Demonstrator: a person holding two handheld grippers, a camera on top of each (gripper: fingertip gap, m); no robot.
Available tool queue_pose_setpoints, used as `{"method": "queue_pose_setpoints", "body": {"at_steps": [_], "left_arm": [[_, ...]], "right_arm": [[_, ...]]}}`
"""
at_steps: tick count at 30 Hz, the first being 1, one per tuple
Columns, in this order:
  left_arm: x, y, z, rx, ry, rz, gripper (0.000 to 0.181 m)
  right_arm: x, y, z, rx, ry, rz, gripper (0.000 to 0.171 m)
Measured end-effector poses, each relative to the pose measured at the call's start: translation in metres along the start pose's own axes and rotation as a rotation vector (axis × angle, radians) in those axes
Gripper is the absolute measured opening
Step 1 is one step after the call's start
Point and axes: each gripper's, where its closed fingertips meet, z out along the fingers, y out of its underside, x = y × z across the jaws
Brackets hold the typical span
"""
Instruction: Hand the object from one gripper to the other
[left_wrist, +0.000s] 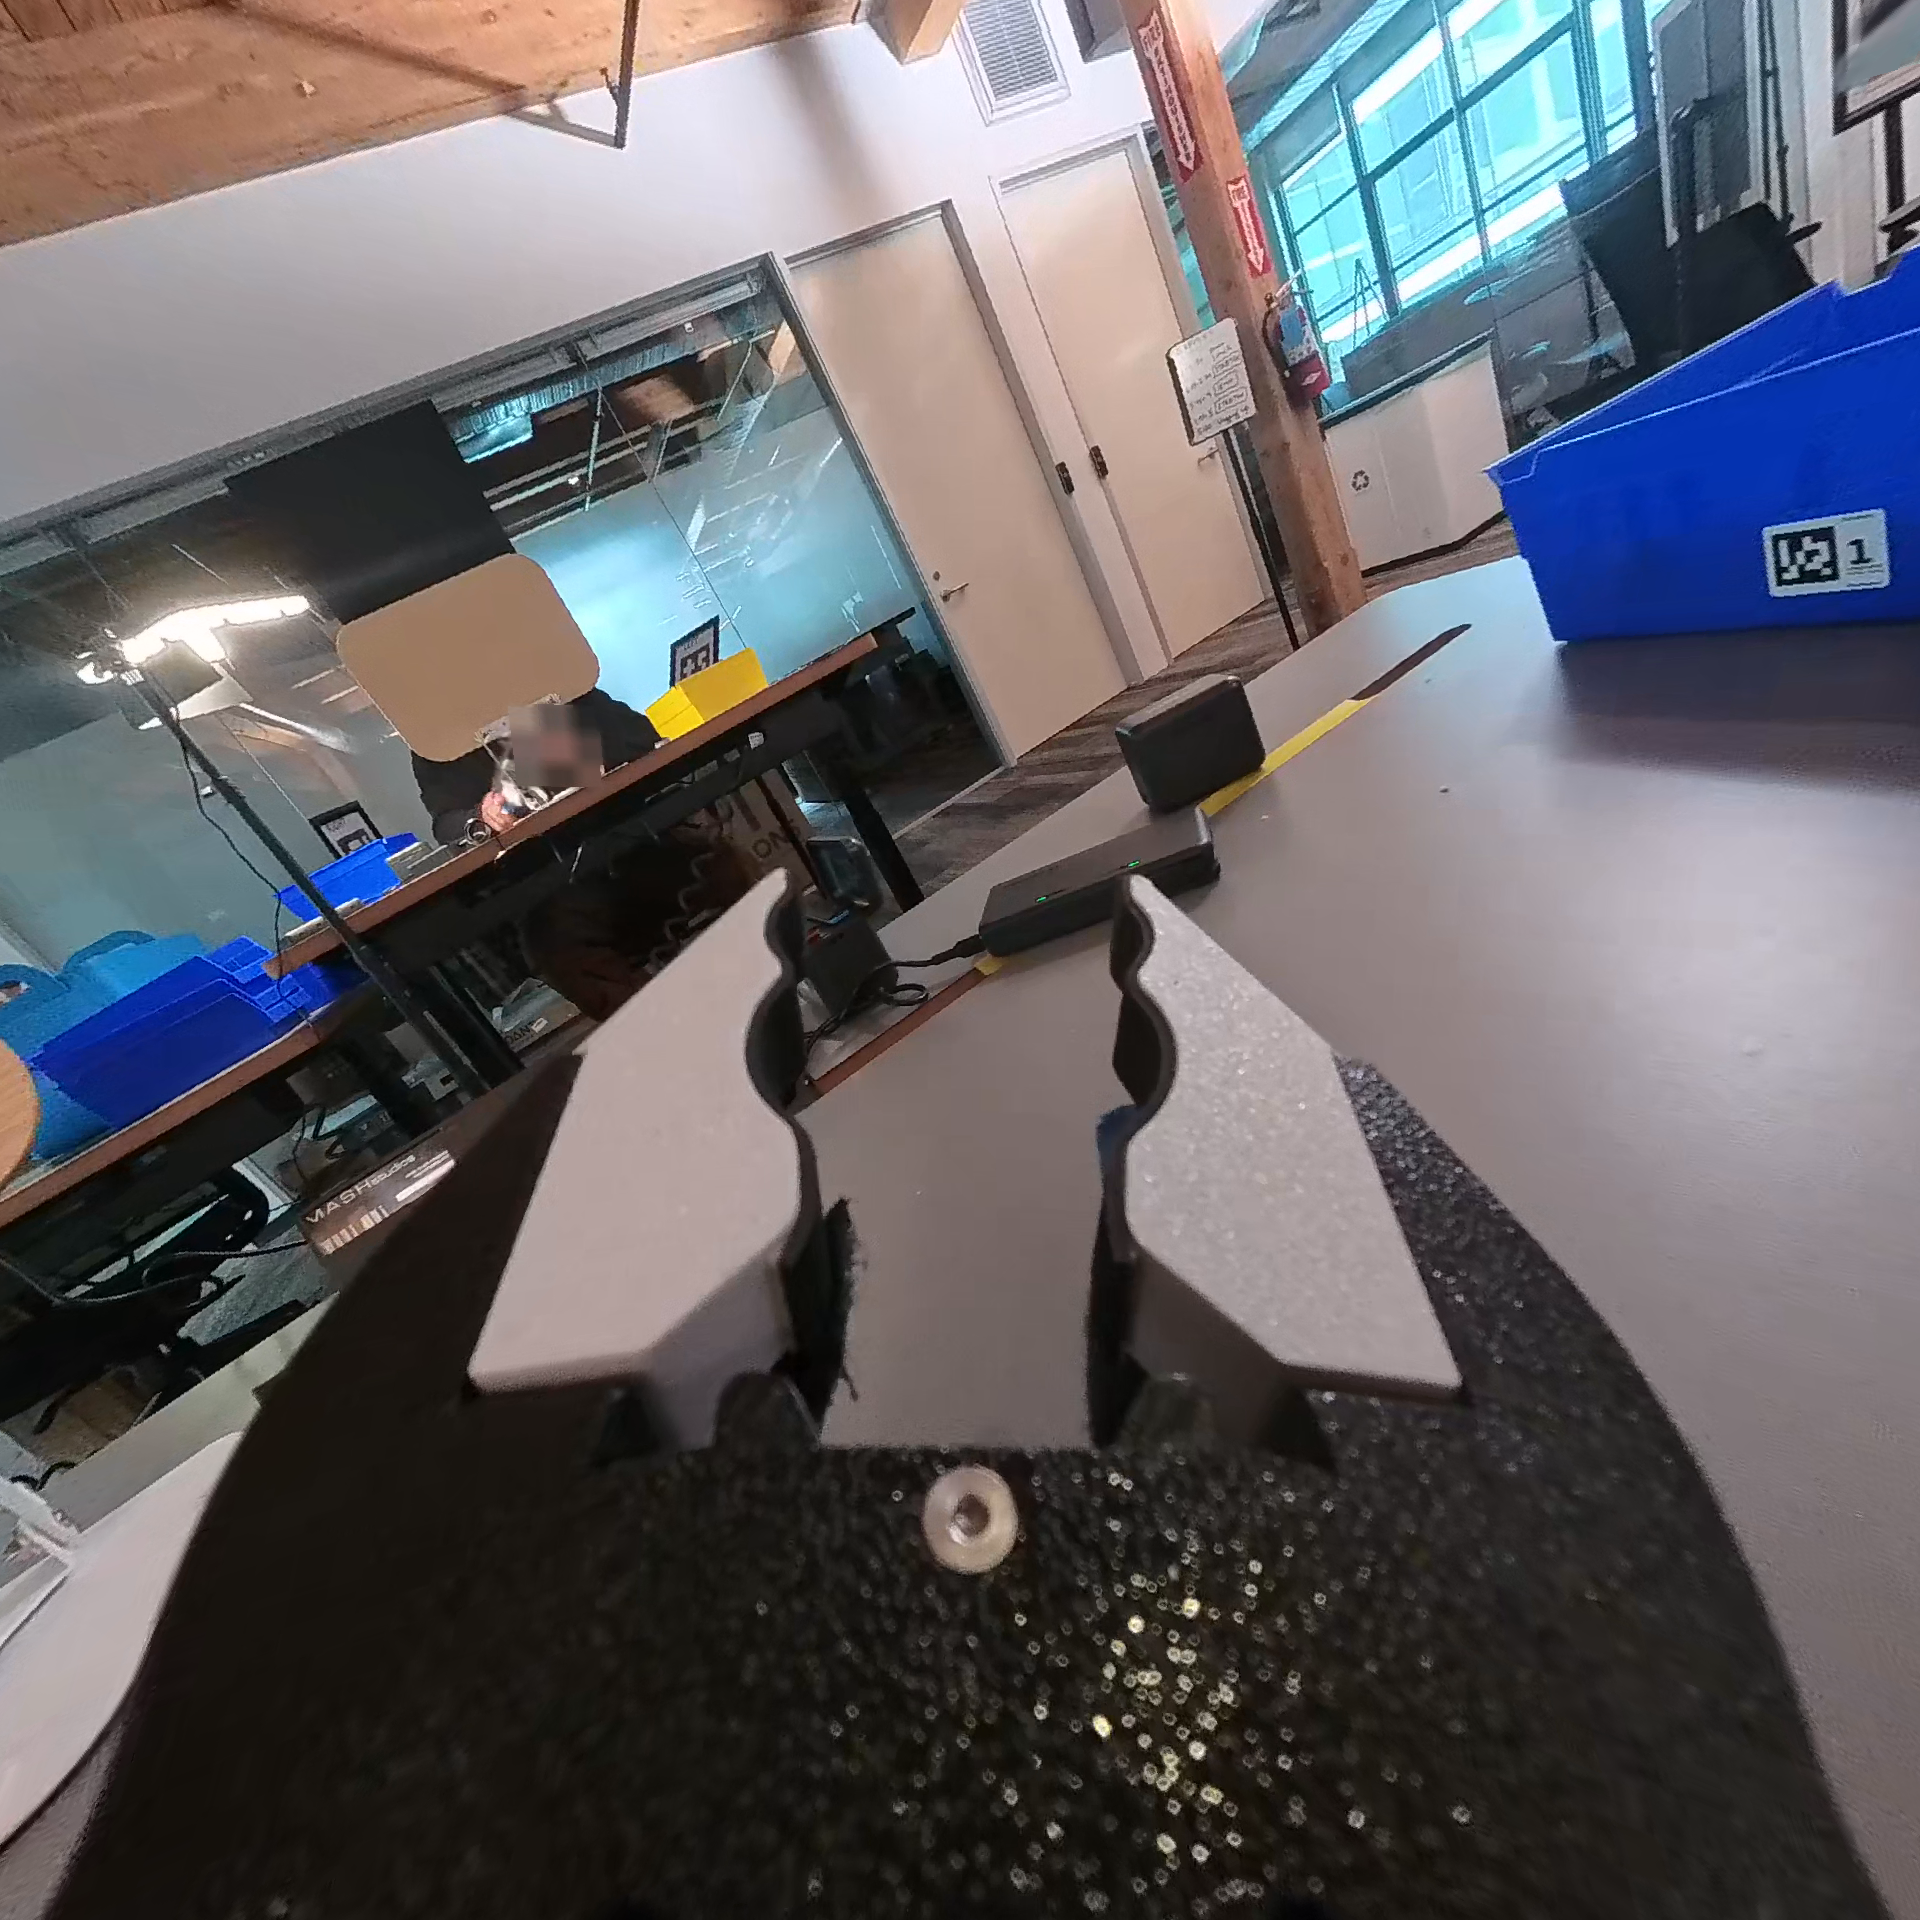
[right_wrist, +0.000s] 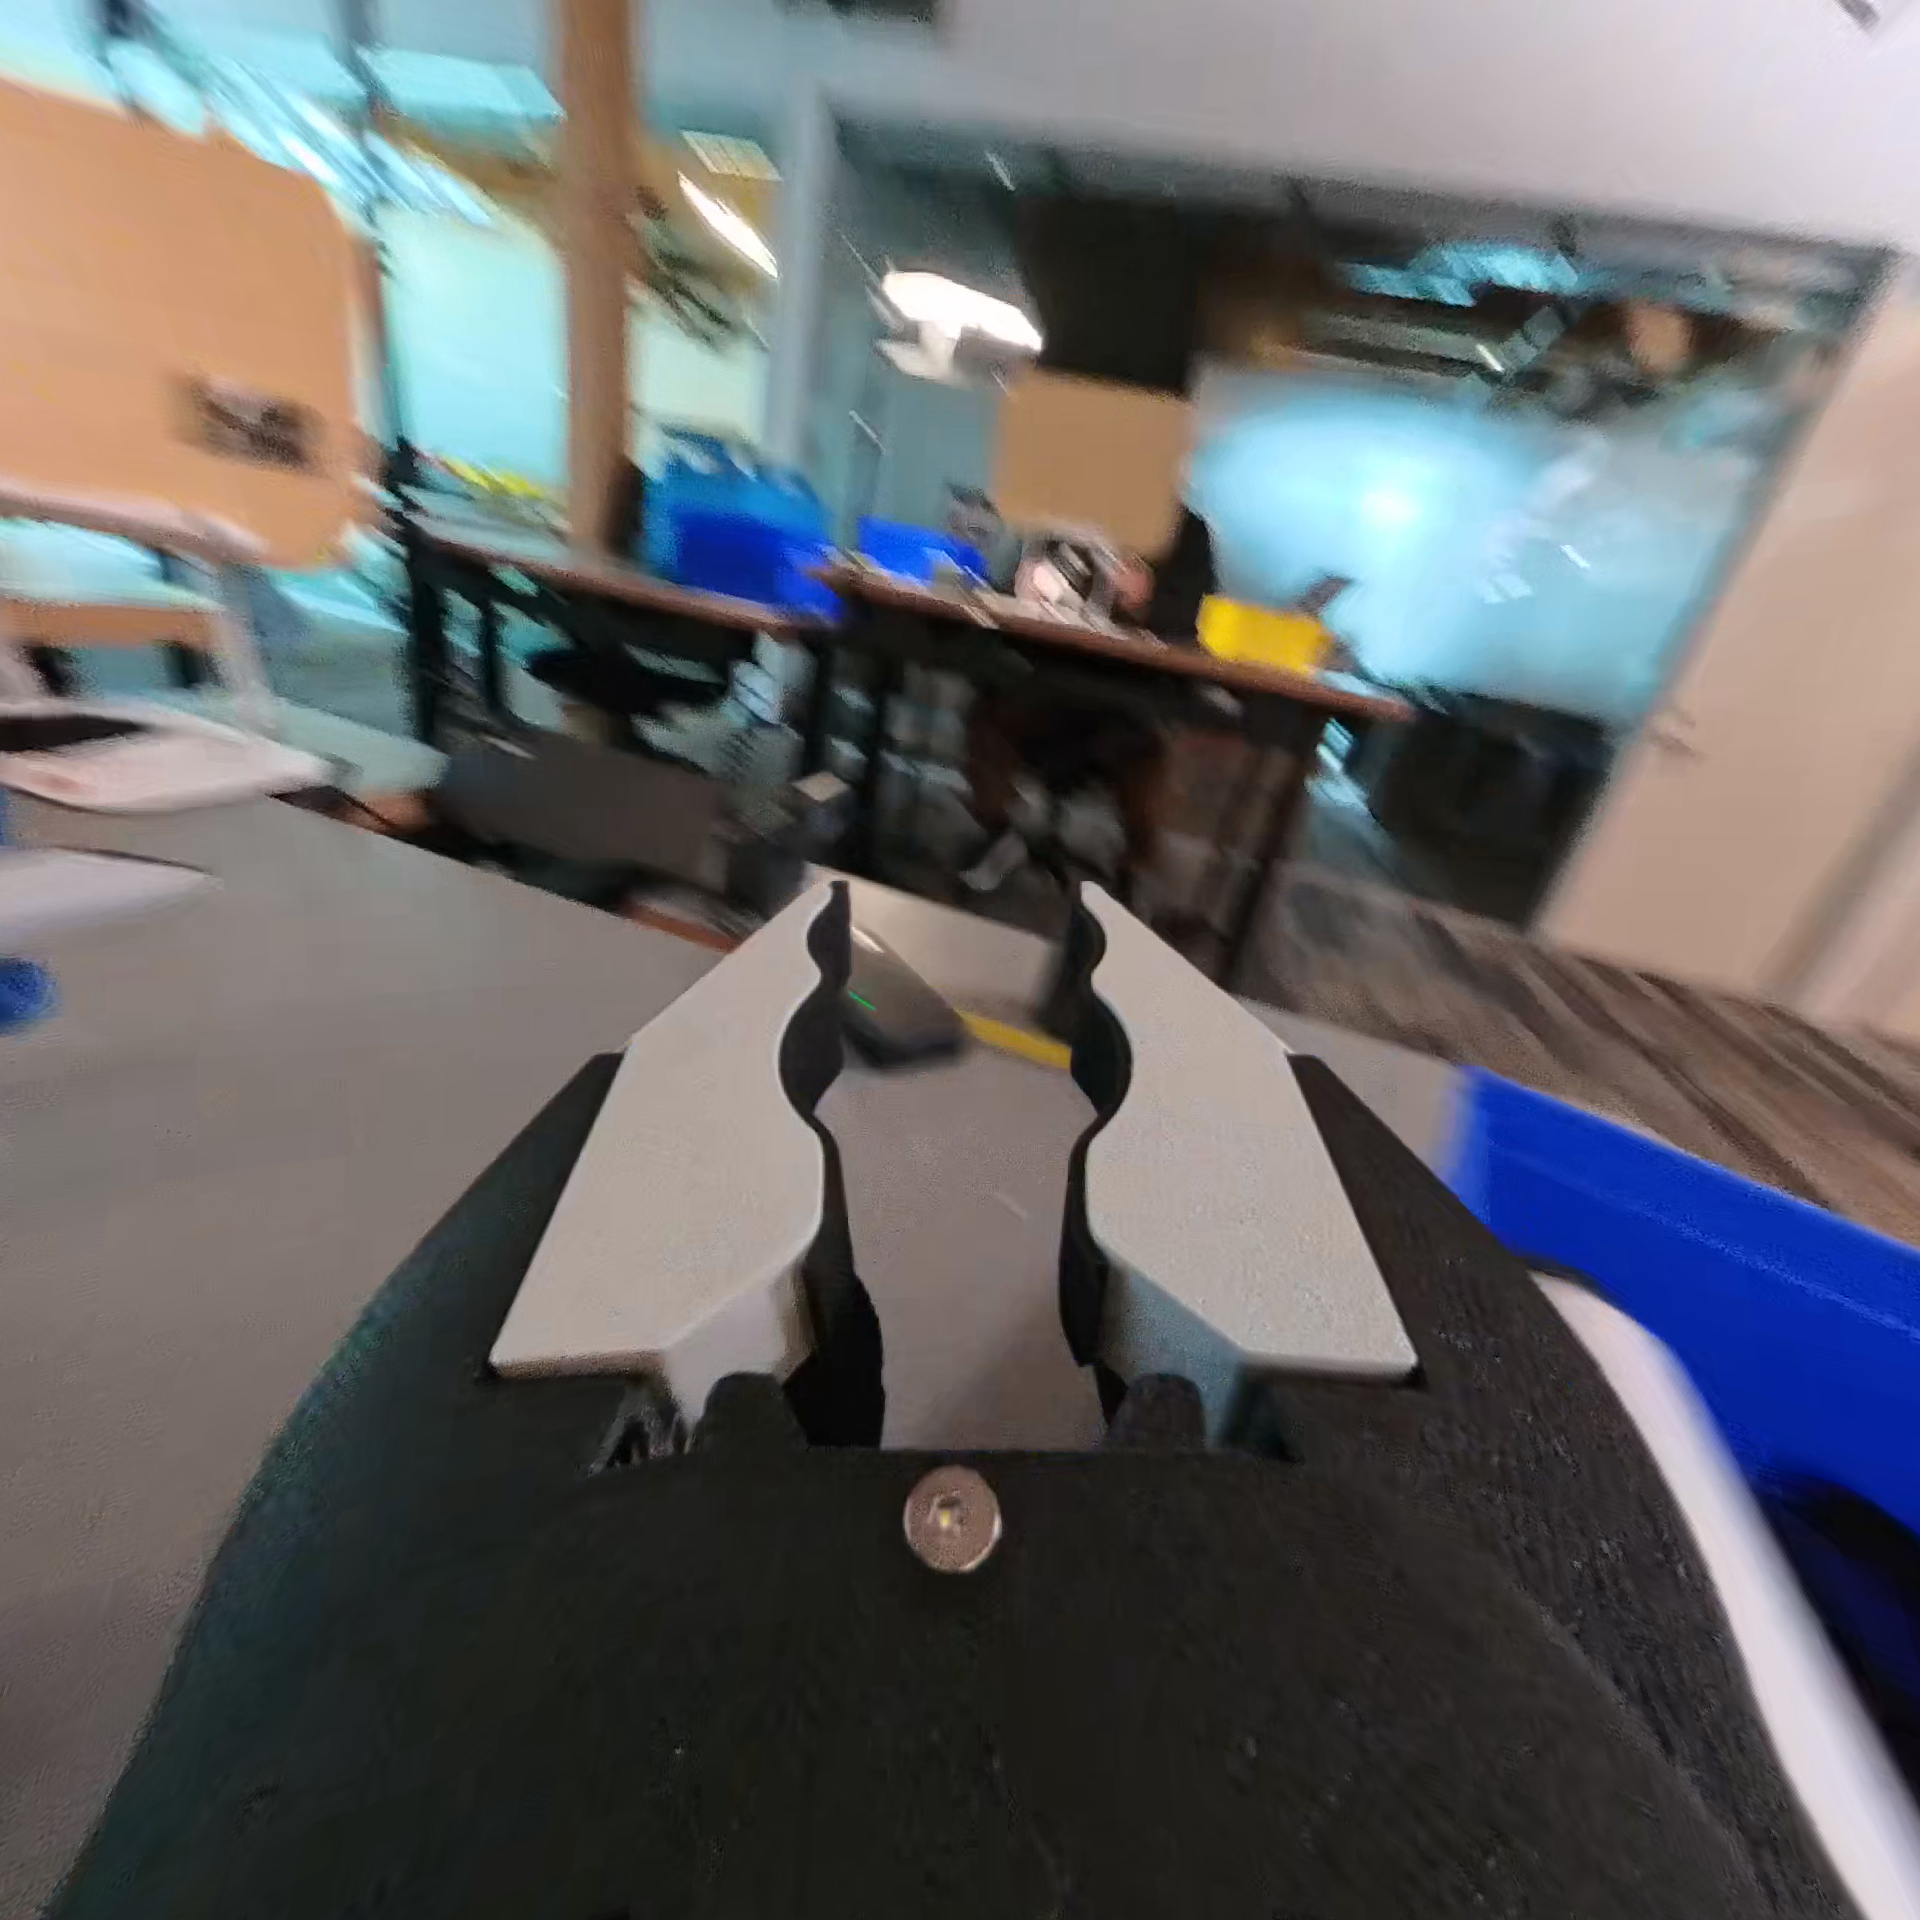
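My left gripper (left_wrist: 956, 904) is open and empty, low over the grey table (left_wrist: 1558, 987). A small blue patch (left_wrist: 1110, 1127) shows just behind its right finger; I cannot tell what it is. My right gripper (right_wrist: 961, 894) is open and empty, also low over the grey table (right_wrist: 312, 1039). The right wrist view is motion-blurred. A small blue thing (right_wrist: 23, 992) lies on the table at the far left edge of that view, too blurred to identify. Neither gripper shows in the other's view.
A blue bin (left_wrist: 1714, 499) stands on the table at the right and shows close on the right in the right wrist view (right_wrist: 1662, 1236). A black box (left_wrist: 1190, 743), a dark power bank (left_wrist: 1101, 888) and yellow tape (left_wrist: 1288, 748) lie ahead near the table's far edge. A person sits at a table beyond.
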Motion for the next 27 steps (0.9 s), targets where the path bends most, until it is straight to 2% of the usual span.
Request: {"method": "queue_pose_setpoints", "body": {"at_steps": [1, 3, 5, 8, 10, 13, 16, 20, 24, 27], "left_arm": [[0.0, 0.0, 0.0, 0.001, -0.002, 0.004, 0.057], [-0.001, 0.0, -0.002, -0.004, -0.008, 0.014, 0.056], [-0.002, 0.001, -0.003, -0.012, -0.011, 0.015, 0.055], [-0.004, 0.002, -0.008, -0.021, -0.024, 0.014, 0.053], [-0.007, 0.003, -0.01, -0.023, -0.037, 0.022, 0.052], [-0.011, 0.004, -0.009, -0.029, -0.049, 0.012, 0.052], [-0.014, 0.001, -0.008, -0.029, -0.048, -0.052, 0.046], [-0.027, -0.021, -0.018, -0.008, -0.068, -0.088, 0.036], [-0.082, -0.047, -0.059, -0.062, -0.267, -0.106, 0.033], [-0.143, -0.041, -0.108, -0.215, -0.449, -0.165, 0.036]], "right_arm": [[-0.03, -0.004, 0.012, 0.066, -0.063, 0.018, 0.041], [-0.088, -0.008, 0.036, 0.157, -0.194, 0.046, 0.043], [-0.129, -0.004, 0.062, 0.192, -0.251, 0.026, 0.043], [-0.161, 0.016, 0.1, 0.163, -0.247, 0.03, 0.043], [-0.18, 0.036, 0.112, 0.126, -0.284, 0.005, 0.043], [-0.196, 0.031, 0.106, 0.161, -0.375, -0.05, 0.041], [-0.202, 0.033, 0.102, 0.168, -0.425, -0.018, 0.035], [-0.203, 0.04, 0.108, 0.127, -0.463, 0.054, 0.036], [-0.202, 0.04, 0.109, 0.129, -0.469, 0.077, 0.034], [-0.206, 0.042, 0.11, 0.114, -0.484, 0.081, 0.033]]}}
